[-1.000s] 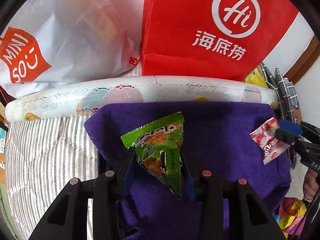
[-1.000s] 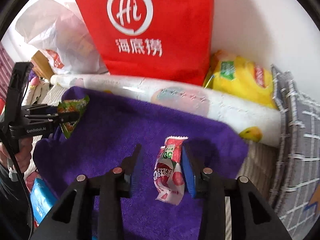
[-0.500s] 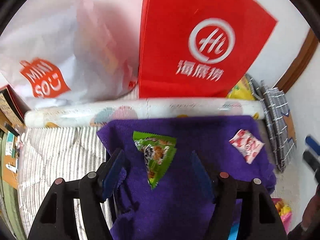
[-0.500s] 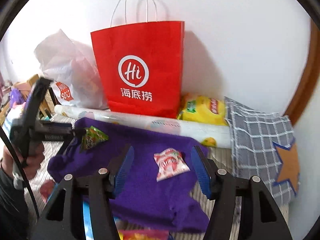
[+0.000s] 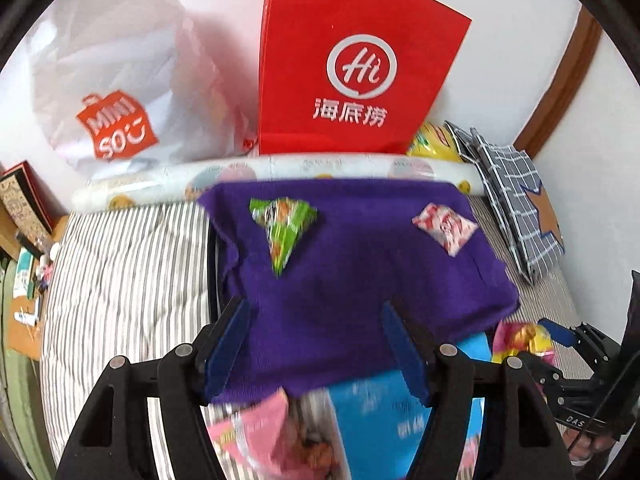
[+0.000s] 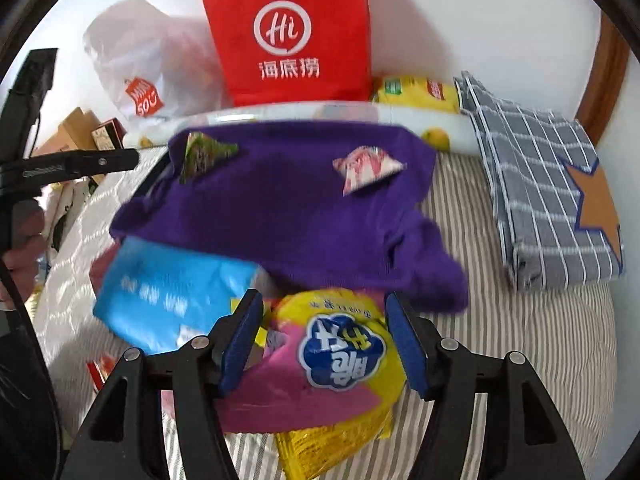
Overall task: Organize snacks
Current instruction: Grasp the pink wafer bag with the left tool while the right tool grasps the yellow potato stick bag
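A green snack packet (image 5: 286, 224) (image 6: 204, 154) and a red-and-white snack packet (image 5: 444, 226) (image 6: 366, 168) lie apart on a purple cloth (image 5: 360, 280) (image 6: 288, 208). My left gripper (image 5: 316, 350) is open and empty over the cloth's near edge. My right gripper (image 6: 324, 340) is open, its fingers on either side of a yellow-and-pink snack bag (image 6: 336, 368) without touching it. A blue packet (image 6: 172, 296) (image 5: 396, 420) and a pink packet (image 5: 260, 440) lie at the cloth's near edge.
A red paper bag (image 5: 352, 72) (image 6: 288, 36) and a white plastic bag (image 5: 116, 96) stand against the wall behind a rolled printed sheet (image 5: 280, 176). A folded grey checked cloth (image 6: 548, 184) lies on the right of the striped bed (image 5: 120, 280).
Both grippers opened, let go of the green and red-and-white packets on the purple cloth, and pulled back toward the near edge. The right gripper now hovers over the yellow-and-pink bag.
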